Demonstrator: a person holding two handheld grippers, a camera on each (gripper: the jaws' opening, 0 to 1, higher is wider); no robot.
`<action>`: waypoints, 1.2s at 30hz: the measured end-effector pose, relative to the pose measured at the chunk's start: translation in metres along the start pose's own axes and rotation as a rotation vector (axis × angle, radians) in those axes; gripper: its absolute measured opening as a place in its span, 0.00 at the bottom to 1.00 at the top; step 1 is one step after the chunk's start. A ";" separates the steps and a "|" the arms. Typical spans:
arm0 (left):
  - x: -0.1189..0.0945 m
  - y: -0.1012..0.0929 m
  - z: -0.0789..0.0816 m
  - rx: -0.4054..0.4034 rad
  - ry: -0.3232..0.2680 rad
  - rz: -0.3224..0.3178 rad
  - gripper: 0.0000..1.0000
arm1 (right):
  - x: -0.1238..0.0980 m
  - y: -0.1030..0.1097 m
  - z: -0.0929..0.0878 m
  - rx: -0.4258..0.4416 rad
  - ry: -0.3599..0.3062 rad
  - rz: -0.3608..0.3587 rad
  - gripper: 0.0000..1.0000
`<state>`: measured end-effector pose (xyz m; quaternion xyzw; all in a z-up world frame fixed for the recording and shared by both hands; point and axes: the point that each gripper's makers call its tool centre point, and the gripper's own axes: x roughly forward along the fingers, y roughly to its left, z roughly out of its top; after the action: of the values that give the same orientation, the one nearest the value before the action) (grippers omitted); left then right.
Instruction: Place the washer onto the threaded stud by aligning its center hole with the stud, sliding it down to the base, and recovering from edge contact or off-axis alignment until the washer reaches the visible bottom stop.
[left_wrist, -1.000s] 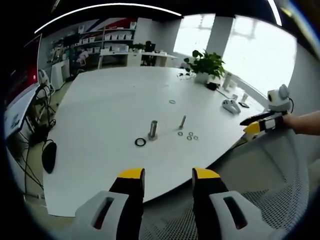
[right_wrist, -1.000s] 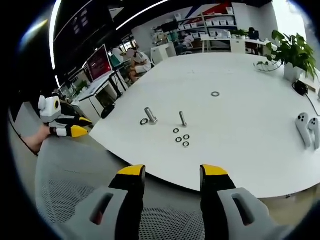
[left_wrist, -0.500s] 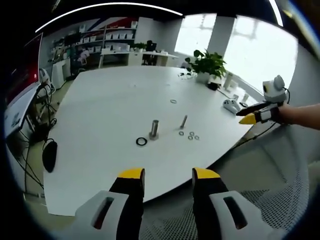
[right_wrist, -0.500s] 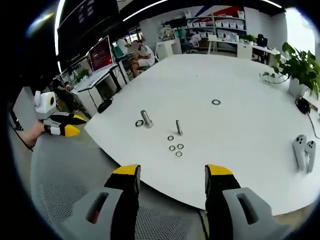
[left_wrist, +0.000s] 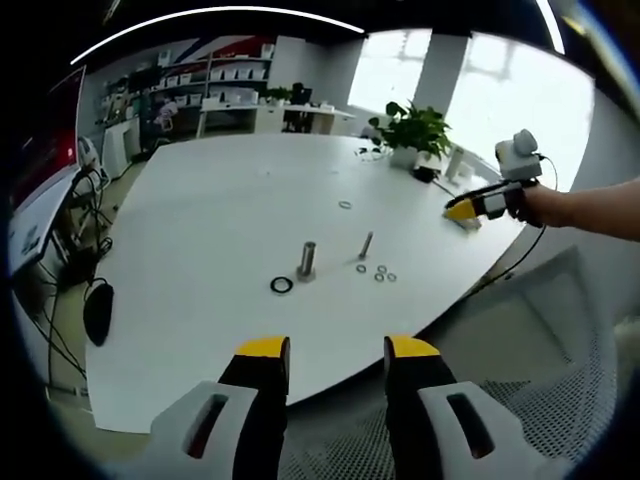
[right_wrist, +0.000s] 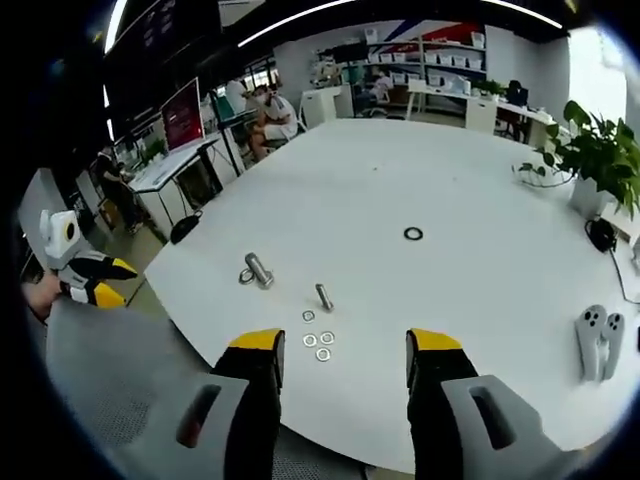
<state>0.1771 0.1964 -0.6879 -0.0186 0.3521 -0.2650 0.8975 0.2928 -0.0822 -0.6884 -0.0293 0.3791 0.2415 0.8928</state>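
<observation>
On the white table stand a thick metal stud with a dark washer at its foot and a thin threaded stud. Several small washers lie beside the thin one; another washer lies farther back. My left gripper is open, held off the table's near edge. My right gripper is open, over the table edge close to the small washers and thin stud. The thick stud stands left of it. The right gripper also enters the left gripper view, and the left gripper the right gripper view.
A mesh chair sits under both grippers. A potted plant and white hand controllers are on the table's far side. A black mouse-like object lies beyond the left edge. People sit at desks in the background.
My right gripper has moved up and forward over the table edge, closer to the washers. The left gripper has stayed still.
</observation>
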 end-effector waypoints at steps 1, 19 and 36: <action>0.000 0.000 0.000 -0.001 -0.001 0.000 0.36 | 0.001 -0.002 0.003 0.003 -0.005 -0.004 0.51; 0.001 -0.001 -0.001 0.000 0.006 -0.007 0.33 | 0.044 -0.065 0.053 0.053 -0.004 -0.078 0.49; 0.003 0.002 -0.006 -0.009 0.042 0.013 0.32 | 0.133 -0.098 0.074 -0.080 0.128 -0.072 0.43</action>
<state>0.1758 0.1978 -0.6950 -0.0148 0.3721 -0.2581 0.8915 0.4660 -0.0963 -0.7405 -0.0938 0.4244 0.2219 0.8728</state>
